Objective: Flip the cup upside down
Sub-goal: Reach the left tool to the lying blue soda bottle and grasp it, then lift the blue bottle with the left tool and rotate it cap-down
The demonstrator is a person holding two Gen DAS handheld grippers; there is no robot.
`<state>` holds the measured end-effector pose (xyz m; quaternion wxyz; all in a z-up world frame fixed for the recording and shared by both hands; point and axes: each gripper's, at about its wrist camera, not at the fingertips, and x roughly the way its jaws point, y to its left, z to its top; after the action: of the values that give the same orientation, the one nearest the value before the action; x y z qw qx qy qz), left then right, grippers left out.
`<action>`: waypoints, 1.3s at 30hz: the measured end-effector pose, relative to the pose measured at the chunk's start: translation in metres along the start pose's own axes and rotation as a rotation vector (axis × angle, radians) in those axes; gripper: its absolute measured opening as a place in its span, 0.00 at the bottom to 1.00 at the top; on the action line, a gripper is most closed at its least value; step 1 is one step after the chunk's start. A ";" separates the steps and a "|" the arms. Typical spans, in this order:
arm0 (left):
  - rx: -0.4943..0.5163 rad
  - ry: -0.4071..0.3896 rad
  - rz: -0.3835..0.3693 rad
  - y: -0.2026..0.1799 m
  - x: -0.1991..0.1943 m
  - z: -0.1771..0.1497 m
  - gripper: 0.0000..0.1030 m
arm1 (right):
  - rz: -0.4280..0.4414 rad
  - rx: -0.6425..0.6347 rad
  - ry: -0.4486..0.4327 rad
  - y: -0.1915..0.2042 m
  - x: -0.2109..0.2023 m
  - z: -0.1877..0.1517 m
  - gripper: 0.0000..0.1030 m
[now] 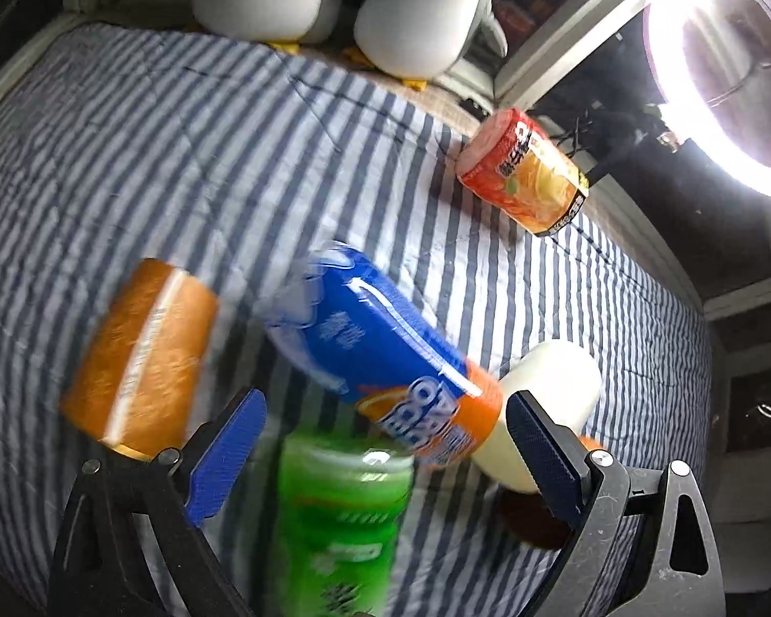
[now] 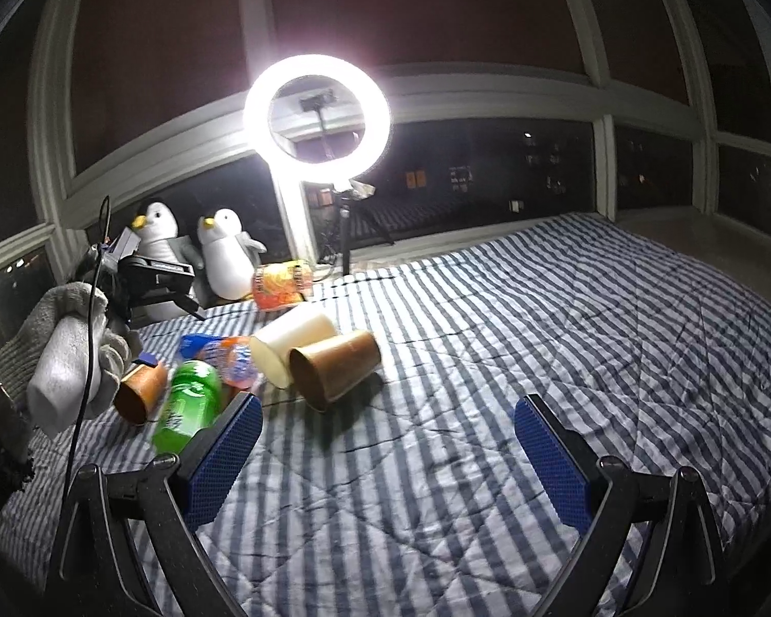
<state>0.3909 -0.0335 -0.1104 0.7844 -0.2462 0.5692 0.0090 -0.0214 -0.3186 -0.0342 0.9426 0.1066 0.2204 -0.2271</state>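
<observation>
The left gripper (image 1: 385, 455) is hovering with its blue-padded fingers (image 1: 226, 455) spread wide and gripping nothing; a green cup (image 1: 342, 519) is lying in the gap between them, blurred. Just beyond it a blue-and-orange cup (image 1: 385, 360) is lying on its side, and a cream cup (image 1: 545, 401) is lying on its side just behind the right-hand finger. An orange-brown cup (image 1: 139, 355) is sitting off to the left — too blurred to say how it is tilted. A red-and-orange printed cup (image 1: 527, 169) is lying well apart near the far edge of the striped blanket (image 1: 154, 154).

The right gripper (image 2: 388, 455) is also hanging with its fingers spread and holding nothing, above bare blanket. Ahead, a brown cup (image 2: 336, 365) is lying on its side, open mouth toward the camera, touching the cream one. A gloved hand (image 2: 72, 349) is showing at the left, two penguin toys (image 2: 231, 252) and a ring light (image 2: 316, 115) behind.
</observation>
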 end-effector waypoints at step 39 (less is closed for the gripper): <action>-0.063 0.047 -0.085 -0.008 0.024 0.037 0.68 | -0.056 0.083 0.018 -0.043 0.014 0.000 0.94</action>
<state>0.4344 -0.0327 -0.1204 0.7623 -0.2951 0.5759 -0.0122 -0.0304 -0.3620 -0.0449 0.9285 0.1416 0.2223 -0.2616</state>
